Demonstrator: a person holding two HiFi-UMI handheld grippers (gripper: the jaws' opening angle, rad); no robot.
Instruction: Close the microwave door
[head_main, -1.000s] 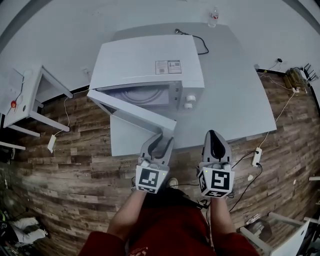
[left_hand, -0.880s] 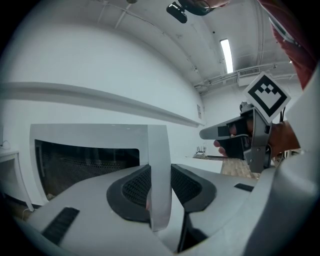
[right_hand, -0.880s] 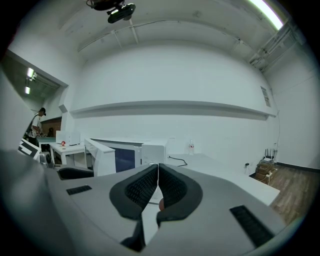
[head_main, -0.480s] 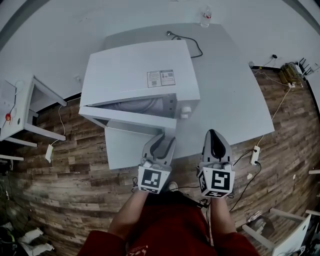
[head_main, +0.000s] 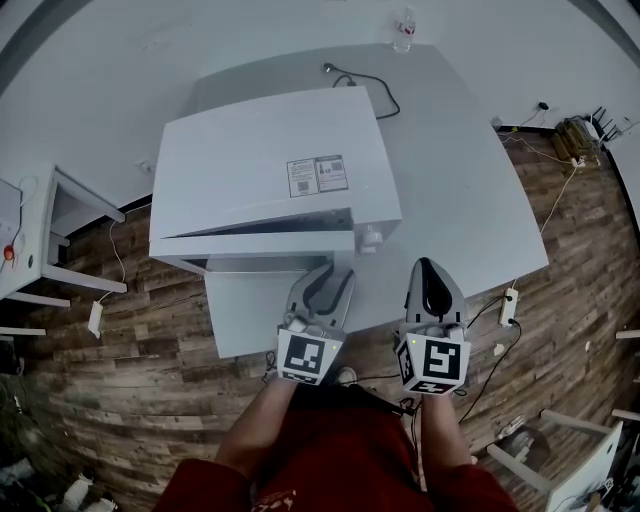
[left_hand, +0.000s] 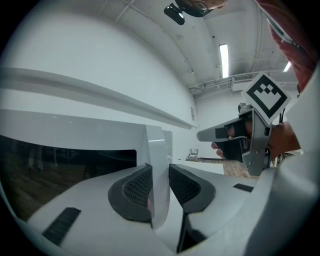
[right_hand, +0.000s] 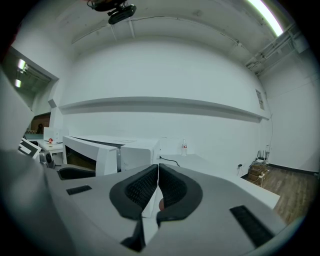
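The left gripper (left_hand: 160, 186) has its jaws narrow and closing round the free edge of the white microwave door (left_hand: 159, 145), which stands between the pads. The door is nearly shut against the boxy white microwave (head_main: 270, 170) at centre frame on the grey tabletop (head_main: 450, 200). Push squarely toward the oven front until the latch should catch, then let go; the right gripper (head_main: 430, 272), jaws together and empty, hangs at lower right

Wearing a red top (head_main: 340, 445), its sleeves stopping short of the forearms. Carrying a pale grey left gripper (head_main: 335, 275) and right gripper (head_main: 428, 265), each showing a white cube (head_main: 304, 357) with black square markers and dark ribbed pads (left_hand: 136, 187). Closing the left jaws with the microwave door (left_hand: 159, 160) edge between them.
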